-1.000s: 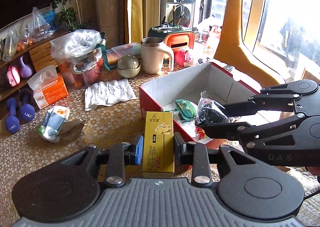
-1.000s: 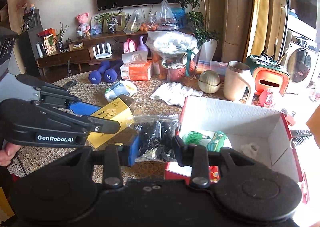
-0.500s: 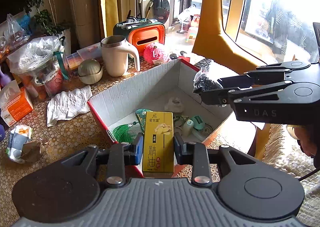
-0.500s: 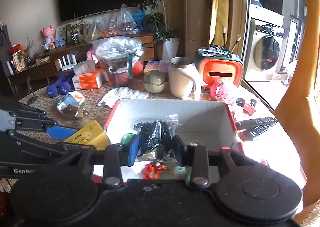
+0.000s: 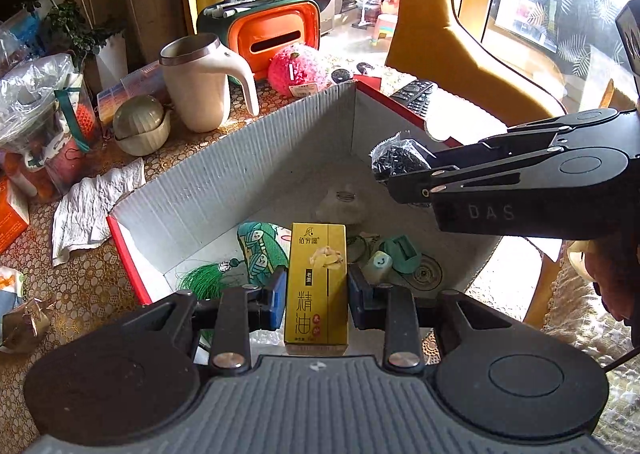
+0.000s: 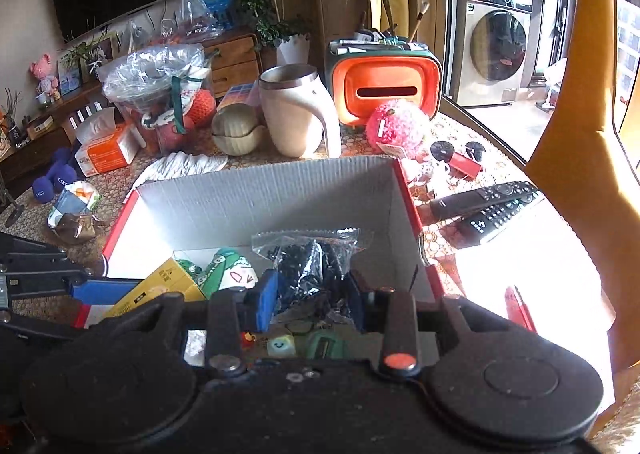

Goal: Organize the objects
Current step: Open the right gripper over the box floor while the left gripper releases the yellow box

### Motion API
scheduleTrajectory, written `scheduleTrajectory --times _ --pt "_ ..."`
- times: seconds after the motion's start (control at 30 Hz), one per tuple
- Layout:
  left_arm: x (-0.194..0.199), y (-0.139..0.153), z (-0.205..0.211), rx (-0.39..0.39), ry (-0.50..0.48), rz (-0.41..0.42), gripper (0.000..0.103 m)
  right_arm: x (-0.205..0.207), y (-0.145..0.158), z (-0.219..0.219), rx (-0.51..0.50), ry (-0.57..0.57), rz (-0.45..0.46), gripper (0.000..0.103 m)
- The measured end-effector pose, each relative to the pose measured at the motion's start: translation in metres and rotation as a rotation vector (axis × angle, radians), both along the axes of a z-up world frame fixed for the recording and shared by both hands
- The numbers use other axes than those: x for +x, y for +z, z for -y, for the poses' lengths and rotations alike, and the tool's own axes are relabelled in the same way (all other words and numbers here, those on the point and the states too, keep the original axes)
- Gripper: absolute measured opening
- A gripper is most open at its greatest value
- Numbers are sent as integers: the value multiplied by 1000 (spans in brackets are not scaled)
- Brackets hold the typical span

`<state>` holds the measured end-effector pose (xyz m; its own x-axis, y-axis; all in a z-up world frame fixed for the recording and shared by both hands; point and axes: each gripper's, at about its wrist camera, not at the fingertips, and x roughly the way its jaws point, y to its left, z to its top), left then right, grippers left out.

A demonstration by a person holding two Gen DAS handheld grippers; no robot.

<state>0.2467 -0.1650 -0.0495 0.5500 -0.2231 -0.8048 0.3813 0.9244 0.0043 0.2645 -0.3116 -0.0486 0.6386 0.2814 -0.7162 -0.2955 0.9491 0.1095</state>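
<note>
My left gripper (image 5: 317,296) is shut on a tall yellow carton (image 5: 317,286) with red and black print, held upright over the open red-and-white cardboard box (image 5: 248,166). My right gripper (image 6: 313,296) is shut on a clear bag of small black pieces (image 6: 310,264), also above the box (image 6: 280,190). In the left wrist view the right gripper (image 5: 394,174) reaches in from the right with the bag (image 5: 394,158) at its tip. In the right wrist view the left gripper's blue finger pad (image 6: 106,290) and the carton (image 6: 160,286) show at lower left. Small items lie on the box floor.
Behind the box stand a cream mug (image 5: 200,86), an orange tissue holder (image 5: 276,34), a pink fluffy ball (image 5: 296,70) and a lidded bowl (image 5: 140,126). Two remotes (image 6: 488,202) lie right of the box. A crumpled white cloth (image 5: 92,206) and a tissue box (image 6: 104,150) sit left. A yellow chair (image 5: 452,38) stands behind.
Both grippers have moved right from beside the box to over its inside and come lower, each keeping its load. The box now fills the middle of both views.
</note>
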Motion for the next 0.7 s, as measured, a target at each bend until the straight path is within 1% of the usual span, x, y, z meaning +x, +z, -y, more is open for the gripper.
scheduleTrajectory --times 0.2,0.4,0.57,0.7 --pt "27 -26 11 33 -2 -48 30 20 -23 -5 -4 -13 -57 35" --pt "40 -46 17 49 -3 -84 30 33 -38 -12 -14 -10 -106 35" --pt "43 -55 18 50 -9 -106 30 34 -47 -15 -22 -8 -130 35" --pt "44 -56 18 48 -9 -110 30 35 -52 -14 -17 -19 -151 37"
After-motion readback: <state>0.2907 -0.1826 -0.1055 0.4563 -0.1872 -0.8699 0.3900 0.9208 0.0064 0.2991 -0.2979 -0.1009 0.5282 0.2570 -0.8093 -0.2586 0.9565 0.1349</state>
